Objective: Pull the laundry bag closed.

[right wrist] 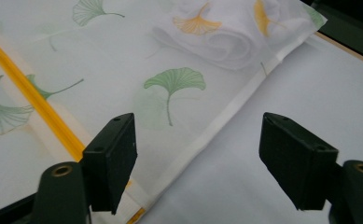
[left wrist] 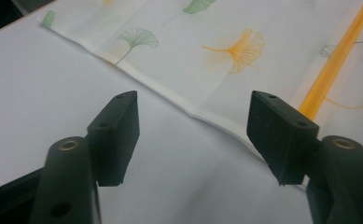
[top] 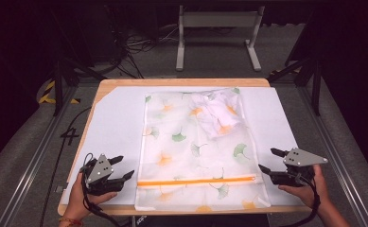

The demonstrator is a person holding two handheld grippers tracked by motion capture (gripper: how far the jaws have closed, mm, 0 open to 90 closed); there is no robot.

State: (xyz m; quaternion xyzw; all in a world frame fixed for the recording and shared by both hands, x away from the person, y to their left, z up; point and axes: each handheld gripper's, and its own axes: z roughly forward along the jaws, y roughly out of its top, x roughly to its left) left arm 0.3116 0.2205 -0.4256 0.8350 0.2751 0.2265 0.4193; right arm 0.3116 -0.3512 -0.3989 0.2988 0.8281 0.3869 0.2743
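A sheer laundry bag (top: 196,151) printed with ginkgo leaves lies flat at the centre of the frame, its orange zipper (top: 196,181) near the bottom edge and a white bundle (top: 217,113) inside at upper right. The left gripper (top: 120,168) at lower left and the right gripper (top: 269,161) at lower right flank it, the jaws of the 2 wide apart and holding nothing.

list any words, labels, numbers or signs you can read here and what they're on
None can be read. The translucent white mesh laundry bag carries only printed green and orange ginkgo leaves and an orange zip, no lettering. The white sheet covering the wooden table is blank, as are both grippers' grey plates.
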